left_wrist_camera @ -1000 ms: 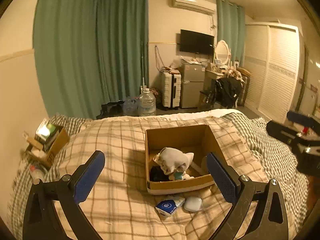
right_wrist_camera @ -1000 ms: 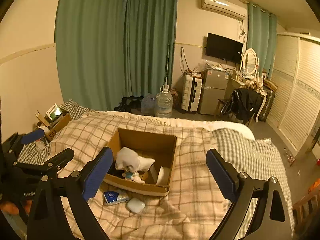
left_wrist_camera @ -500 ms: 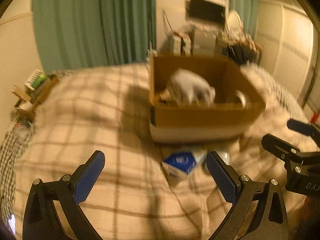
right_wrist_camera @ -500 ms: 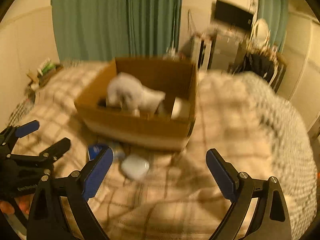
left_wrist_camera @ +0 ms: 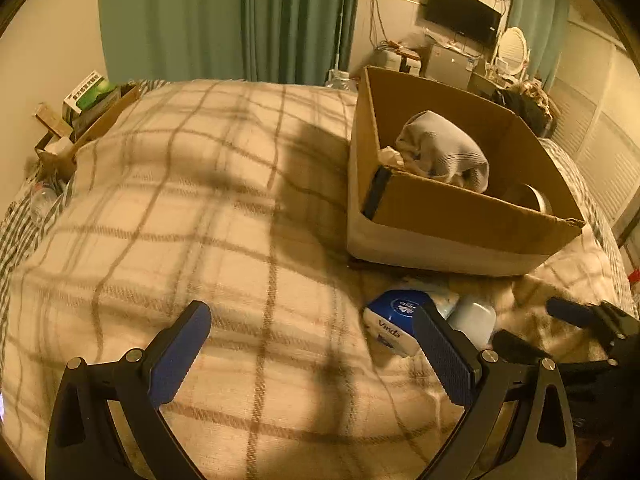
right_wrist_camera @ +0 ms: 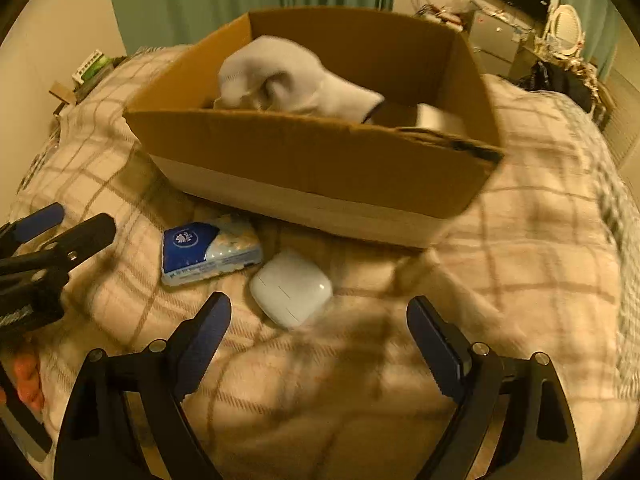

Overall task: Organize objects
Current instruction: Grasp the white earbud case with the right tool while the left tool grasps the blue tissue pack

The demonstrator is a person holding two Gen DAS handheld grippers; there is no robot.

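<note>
Bedding in a plaid blanket (right_wrist_camera: 520, 280) fills my view. On it sits the cardboard box (right_wrist_camera: 320, 168), my landmark, with a white sock (right_wrist_camera: 288, 76) bundled inside. Just in front of the box lie a blue tissue pack (right_wrist_camera: 208, 252) and, beside it, a white earbud case (right_wrist_camera: 292, 288). My right gripper (right_wrist_camera: 320, 336) hovers over the case, fingers (right_wrist_camera: 208, 332) spread but just now closing a little, nothing between them. My left gripper (left_wrist_camera: 312, 352) is released, its right finger beside the pack.
</note>
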